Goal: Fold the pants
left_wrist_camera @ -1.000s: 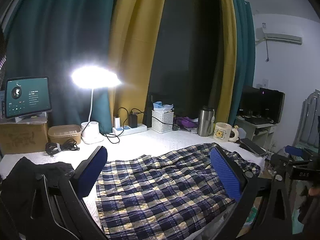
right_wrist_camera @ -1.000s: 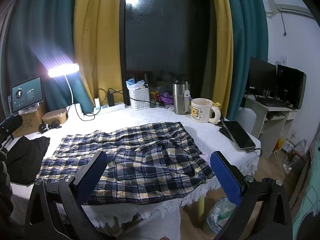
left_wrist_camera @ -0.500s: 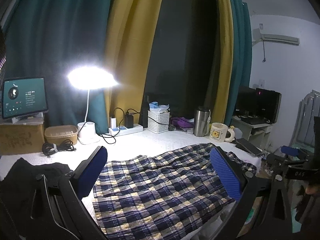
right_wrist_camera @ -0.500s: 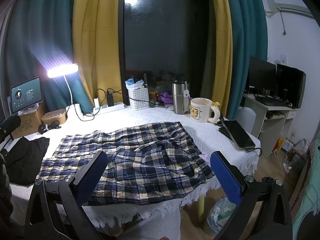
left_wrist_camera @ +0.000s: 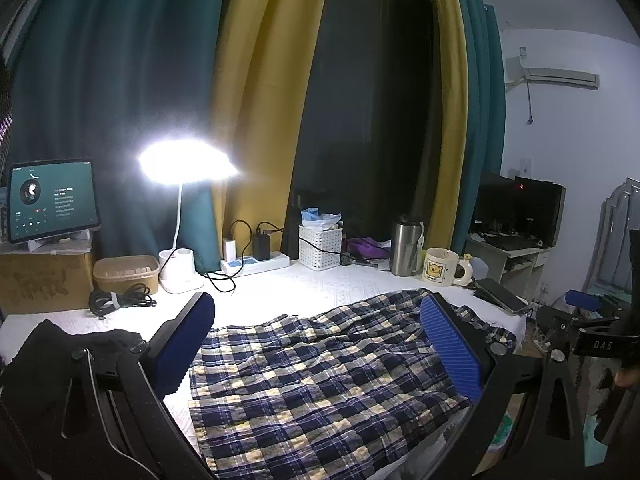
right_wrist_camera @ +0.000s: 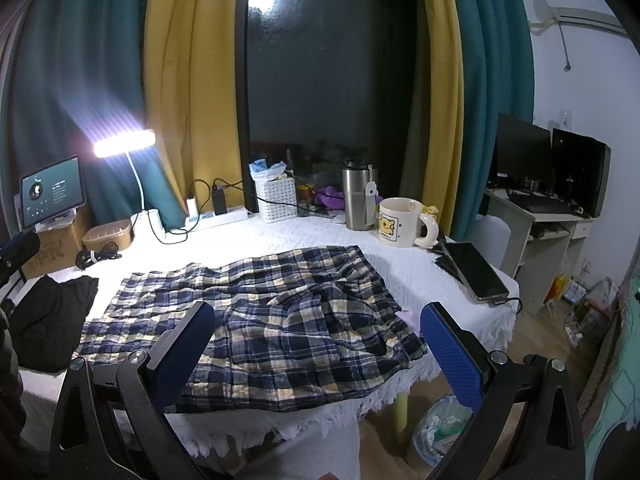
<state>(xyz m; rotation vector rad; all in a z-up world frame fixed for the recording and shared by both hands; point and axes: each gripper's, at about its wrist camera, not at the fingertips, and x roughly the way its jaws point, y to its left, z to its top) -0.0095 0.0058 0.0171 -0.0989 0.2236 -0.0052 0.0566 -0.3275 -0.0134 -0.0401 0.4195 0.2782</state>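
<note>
Plaid pants [left_wrist_camera: 320,376] in navy, white and yellow lie spread and wrinkled on the white table cloth [left_wrist_camera: 304,288]. In the right wrist view the pants [right_wrist_camera: 264,312] reach from the table's left part to its front edge. My left gripper [left_wrist_camera: 320,332] hovers open above the pants' left end, blue pads wide apart, nothing between them. My right gripper [right_wrist_camera: 316,340] hangs open over the front edge near the pants' right end, holding nothing. The right gripper's frame [left_wrist_camera: 592,344] shows at the far right of the left wrist view.
A black garment [right_wrist_camera: 48,320] lies at the table's left end. Along the back stand a lit lamp [left_wrist_camera: 184,168], tablet [left_wrist_camera: 52,200], cardboard box [left_wrist_camera: 44,280], power strip [left_wrist_camera: 256,262], white basket [left_wrist_camera: 320,246], steel tumbler [right_wrist_camera: 358,196] and mug [right_wrist_camera: 402,222]. A phone [right_wrist_camera: 474,270] lies at the right edge.
The left wrist view has shifted slightly, with the pants and table sitting a little lower and further right in frame. The right gripper has barely moved. Both stay open.
</note>
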